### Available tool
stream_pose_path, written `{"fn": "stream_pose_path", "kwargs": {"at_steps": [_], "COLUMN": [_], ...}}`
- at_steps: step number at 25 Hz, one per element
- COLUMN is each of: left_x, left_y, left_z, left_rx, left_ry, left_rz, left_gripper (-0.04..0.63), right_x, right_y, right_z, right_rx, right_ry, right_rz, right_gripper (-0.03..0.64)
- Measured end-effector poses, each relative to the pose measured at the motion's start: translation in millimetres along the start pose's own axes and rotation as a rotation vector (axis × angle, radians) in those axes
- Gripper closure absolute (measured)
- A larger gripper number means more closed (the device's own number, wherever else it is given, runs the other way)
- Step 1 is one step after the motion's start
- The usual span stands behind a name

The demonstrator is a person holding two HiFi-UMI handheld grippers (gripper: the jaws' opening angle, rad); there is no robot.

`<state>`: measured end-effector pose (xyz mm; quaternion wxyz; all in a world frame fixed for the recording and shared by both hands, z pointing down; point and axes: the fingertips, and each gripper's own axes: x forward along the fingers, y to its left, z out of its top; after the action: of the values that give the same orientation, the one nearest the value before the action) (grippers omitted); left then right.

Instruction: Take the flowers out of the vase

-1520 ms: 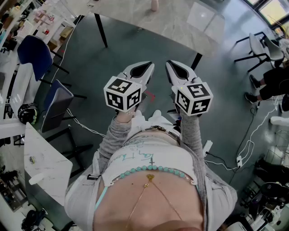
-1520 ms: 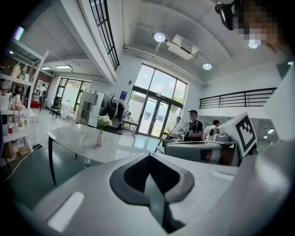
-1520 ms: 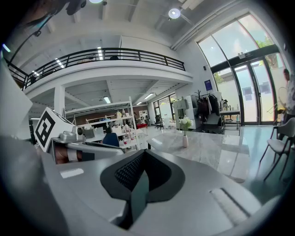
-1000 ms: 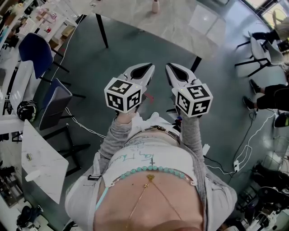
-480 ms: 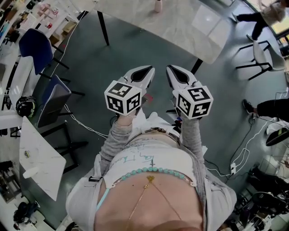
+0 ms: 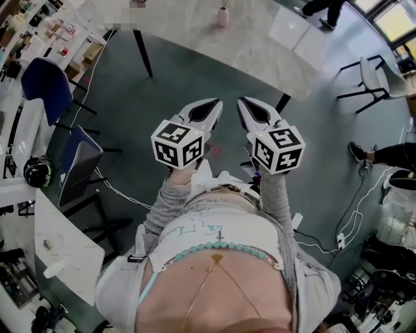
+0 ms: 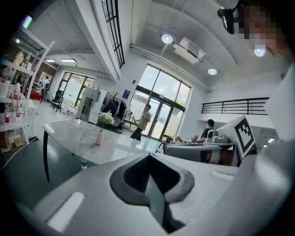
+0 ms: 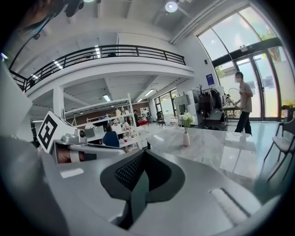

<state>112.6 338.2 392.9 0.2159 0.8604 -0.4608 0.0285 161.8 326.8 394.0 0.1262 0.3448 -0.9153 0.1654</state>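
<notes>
i hold left tongs (image 6: 207,109) and right tongs (image 6: 251,109) side by side at my chest, both pressed together, nothing pinched. pink vase (image 6: 223,16) with white flowers (image 7: 105,119) stands upright on the table (image 6: 273,55), well apart, ahead of both tongs.

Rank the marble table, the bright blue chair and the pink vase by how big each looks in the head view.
1. marble table, by far the largest.
2. bright blue chair.
3. pink vase, tiny. It stands farthest from the camera, so this says little about its true size.
</notes>
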Motion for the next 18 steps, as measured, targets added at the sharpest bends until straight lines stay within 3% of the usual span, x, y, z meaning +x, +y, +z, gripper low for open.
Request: {"fn": "stream_pose_path", "kwargs": {"at_steps": [18], "left_x": [34.3], "left_y": [84.4], "left_z": [34.4], "left_rx": [0.018], "left_ry": [0.042], "left_rz": [-0.1], "left_gripper": [0.594], "right_x": [91.2], "right_y": [-15.8], "right_z": [33.8], "right_rx": [0.02], "right_ry": [-0.014], "right_rz": [-0.067], "right_gripper": [0.591]}}
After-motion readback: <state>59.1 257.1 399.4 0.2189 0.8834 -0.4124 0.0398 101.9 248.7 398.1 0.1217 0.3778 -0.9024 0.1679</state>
